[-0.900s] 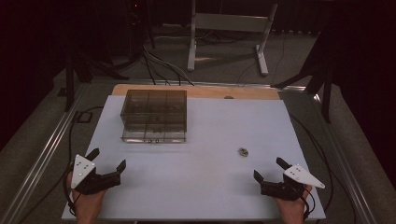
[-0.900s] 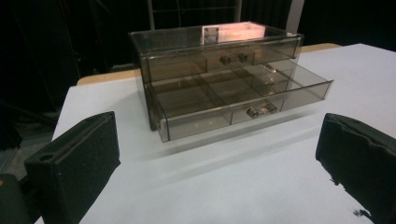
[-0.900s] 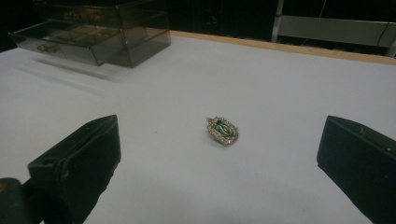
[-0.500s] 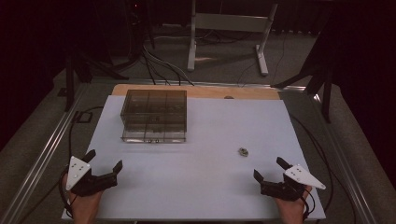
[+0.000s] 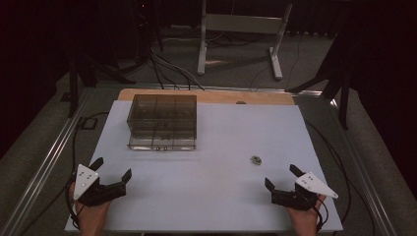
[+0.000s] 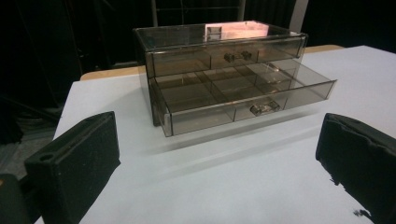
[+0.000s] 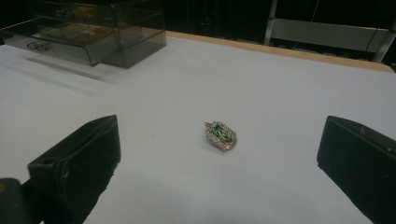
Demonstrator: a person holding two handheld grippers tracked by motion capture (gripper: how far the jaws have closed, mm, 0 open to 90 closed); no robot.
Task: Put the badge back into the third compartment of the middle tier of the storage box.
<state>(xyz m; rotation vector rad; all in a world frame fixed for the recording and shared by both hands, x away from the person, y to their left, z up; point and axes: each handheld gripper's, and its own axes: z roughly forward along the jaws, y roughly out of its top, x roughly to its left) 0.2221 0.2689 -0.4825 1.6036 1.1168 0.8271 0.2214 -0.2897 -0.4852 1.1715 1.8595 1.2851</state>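
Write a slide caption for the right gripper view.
Open right gripper faces a small jewelled brooch lying on the white table.

Table (image 5: 216,196) top is plain pale lavender-white, no pattern; far edge is a light tan wood strip (image 5: 206,95); drawer box (image 5: 163,122) is smoky grey-brown clear plastic, divider grid showing through; its handles (image 6: 264,108) are the same smoky clear; a pinkish-white glare patch sits on the box top in the left gripper view; brooch (image 7: 221,135) is silver-toned with a speckled rim and green centre; left gripper (image 5: 111,173) has matte black jaws and a white three-cornered plate with small dark dots; right gripper (image 5: 281,176) same, black with white plate; floor (image 5: 236,64) is dull grey; stand (image 5: 241,24) behind is light grey; cables (image 5: 169,69) black; surroundings near-black.
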